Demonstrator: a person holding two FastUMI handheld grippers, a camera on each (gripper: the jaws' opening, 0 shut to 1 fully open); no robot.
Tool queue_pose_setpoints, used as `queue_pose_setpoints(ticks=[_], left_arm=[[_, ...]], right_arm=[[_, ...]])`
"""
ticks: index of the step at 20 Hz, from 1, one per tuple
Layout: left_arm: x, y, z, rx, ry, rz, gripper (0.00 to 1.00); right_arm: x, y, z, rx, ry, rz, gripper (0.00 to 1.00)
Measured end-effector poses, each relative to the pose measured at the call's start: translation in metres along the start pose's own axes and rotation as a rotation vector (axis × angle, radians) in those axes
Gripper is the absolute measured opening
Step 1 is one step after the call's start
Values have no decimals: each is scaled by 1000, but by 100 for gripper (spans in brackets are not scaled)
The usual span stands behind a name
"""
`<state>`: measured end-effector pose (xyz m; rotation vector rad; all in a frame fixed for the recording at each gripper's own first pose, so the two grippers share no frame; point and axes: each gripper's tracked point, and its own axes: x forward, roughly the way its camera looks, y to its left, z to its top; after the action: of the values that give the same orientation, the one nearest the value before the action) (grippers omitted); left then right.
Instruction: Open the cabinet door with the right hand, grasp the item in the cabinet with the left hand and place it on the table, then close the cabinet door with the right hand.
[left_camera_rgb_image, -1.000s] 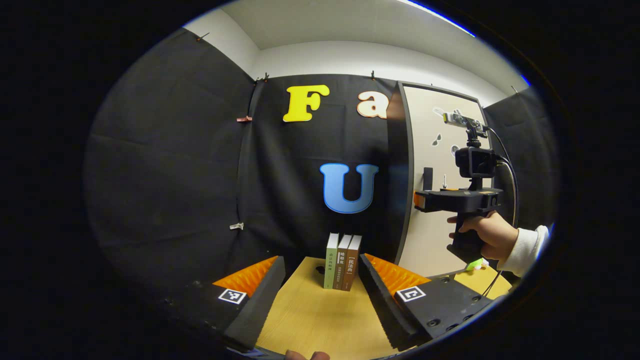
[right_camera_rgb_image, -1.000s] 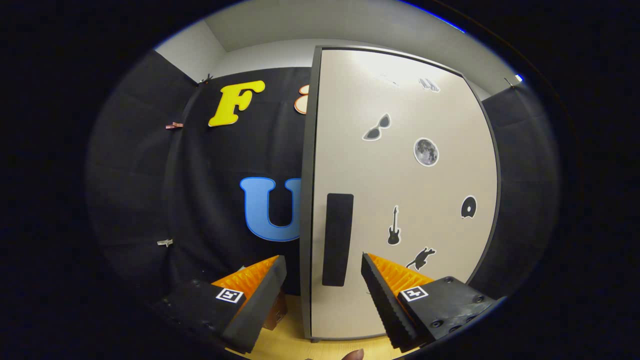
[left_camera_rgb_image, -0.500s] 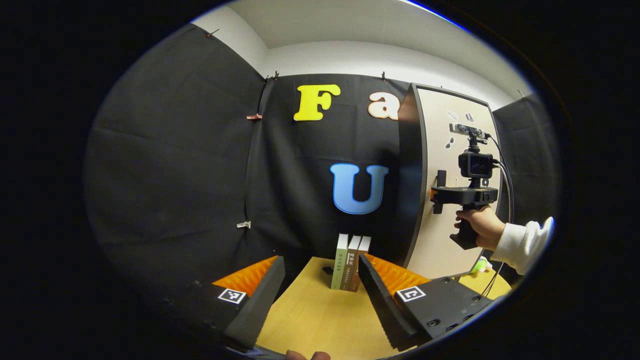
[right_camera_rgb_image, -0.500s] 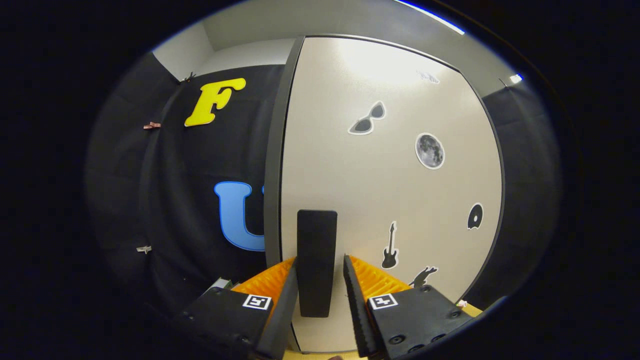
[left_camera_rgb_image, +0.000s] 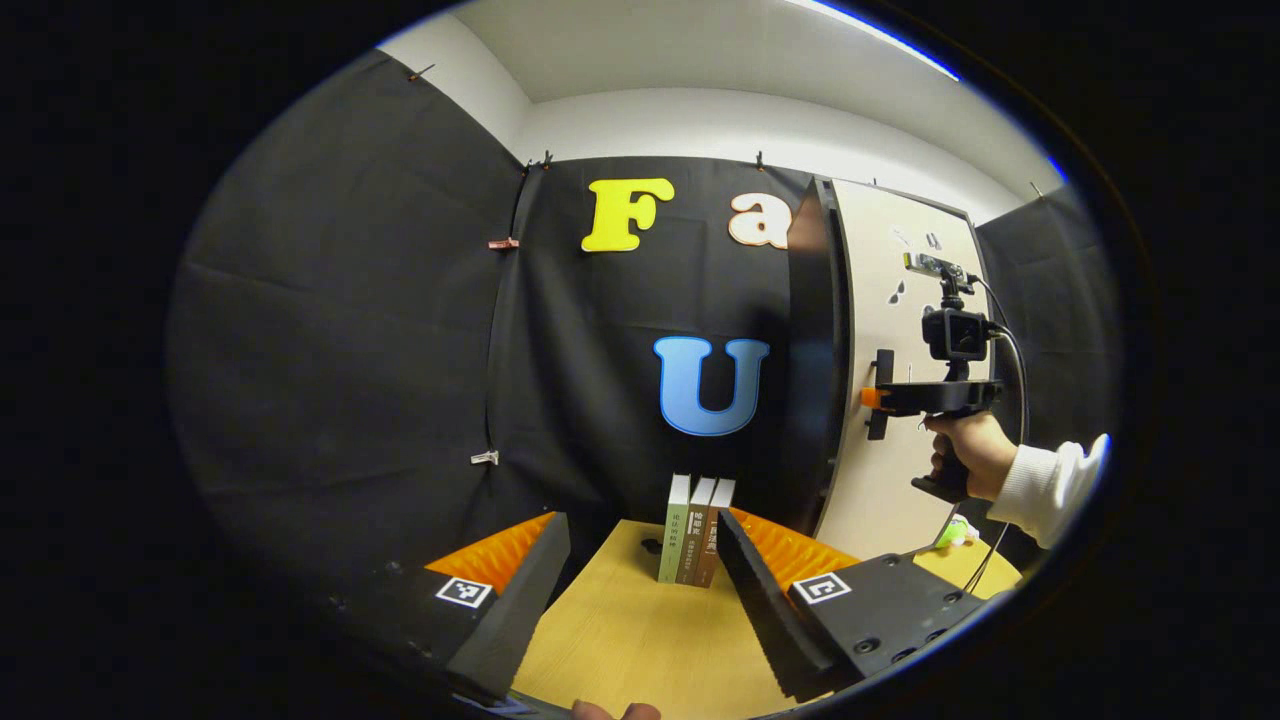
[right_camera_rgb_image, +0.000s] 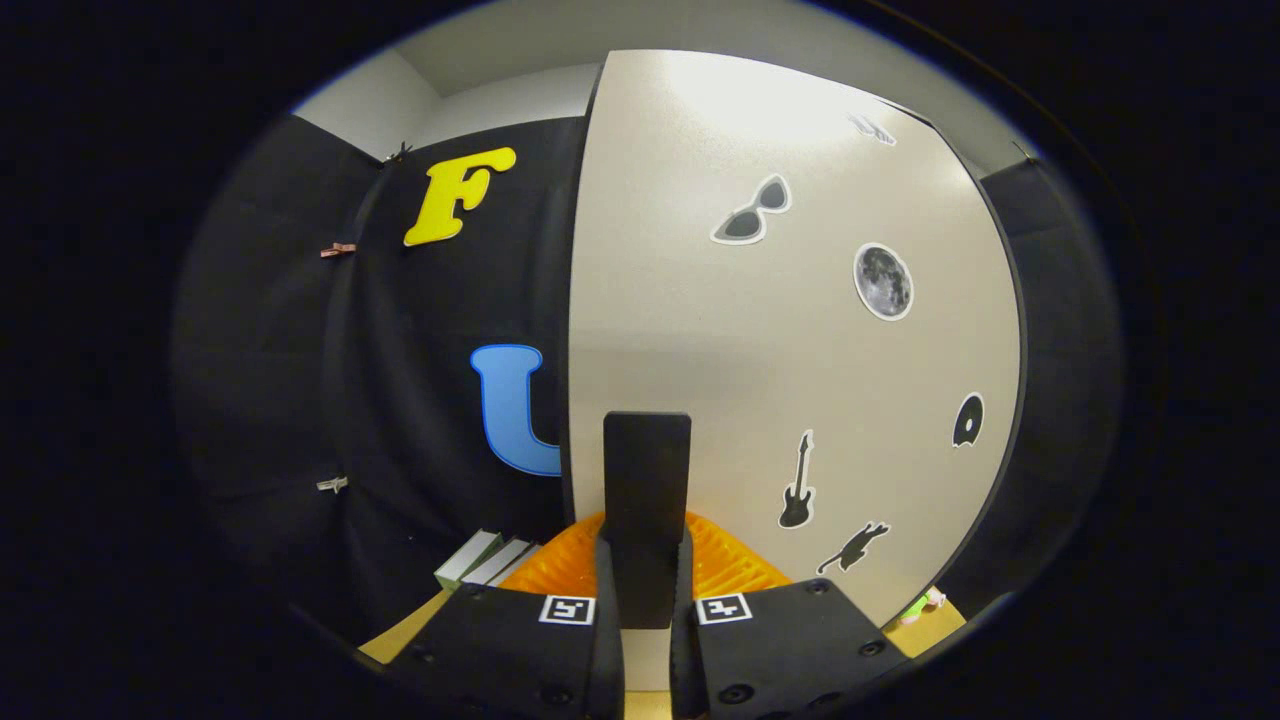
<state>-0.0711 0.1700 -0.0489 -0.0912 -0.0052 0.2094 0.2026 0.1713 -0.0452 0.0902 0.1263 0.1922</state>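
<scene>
Two jaws, right gripper (right_camera_rgb_image: 645, 600): pinching the door handle (right_camera_rgb_image: 646, 500).
Left gripper (left_camera_rgb_image: 640, 590): jaws spread, above surface (left_camera_rgb_image: 640, 640).
Risk: handle slipping free; swinging cabinet door (right_camera_rgb_image: 800, 350) striking the books (left_camera_rgb_image: 695, 530) at the surface's far edge.

The door (right_camera_rgb_image: 790, 330) covers whatever's in the cabinet, so the item inside can't be made out. The handle's (right_camera_rgb_image: 646, 500) lower end disappears between the right gripper's (right_camera_rgb_image: 645, 590) fingers. Print on the books (left_camera_rgb_image: 693, 530) is too small to tell. Something small and green (left_camera_rgb_image: 952, 535) past the door's bottom corner is just a blur, half tucked behind it.
</scene>
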Motion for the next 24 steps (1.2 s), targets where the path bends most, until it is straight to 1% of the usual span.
queue_pose_setpoints(ticks=[2,8,9,10,13,17,20,21,22,23,24], left_arm=[[-5,-6,-1,10,-3,-12,94],[-12,-30,3,18,-14,-54,93],[-13,-34,4,19,-17,-59,93],[-14,-37,5,21,-21,-65,93],[-23,-50,8,26,-33,-84,94],[-27,-70,14,23,-39,-112,93],[-25,-86,19,31,-48,-138,94],[-24,-95,22,33,-51,-147,93],[-23,-104,21,33,-52,-154,94],[-24,-111,22,35,-52,-162,94],[-24,-119,24,35,-55,-170,93]], right_arm=[[-26,-4,0,21,17,25,22],[-91,-25,1,19,34,80,22],[-98,-30,1,9,37,85,18],[-107,-33,1,4,37,87,22],[-137,-50,1,18,44,99,22],[-167,-73,3,12,42,98,22],[-192,-98,4,19,41,85,22],[-200,-108,5,19,41,77,21],[-209,-117,5,18,38,67,17],[-216,-126,6,13,37,58,21],[-224,-136,7,11,35,47,21]])
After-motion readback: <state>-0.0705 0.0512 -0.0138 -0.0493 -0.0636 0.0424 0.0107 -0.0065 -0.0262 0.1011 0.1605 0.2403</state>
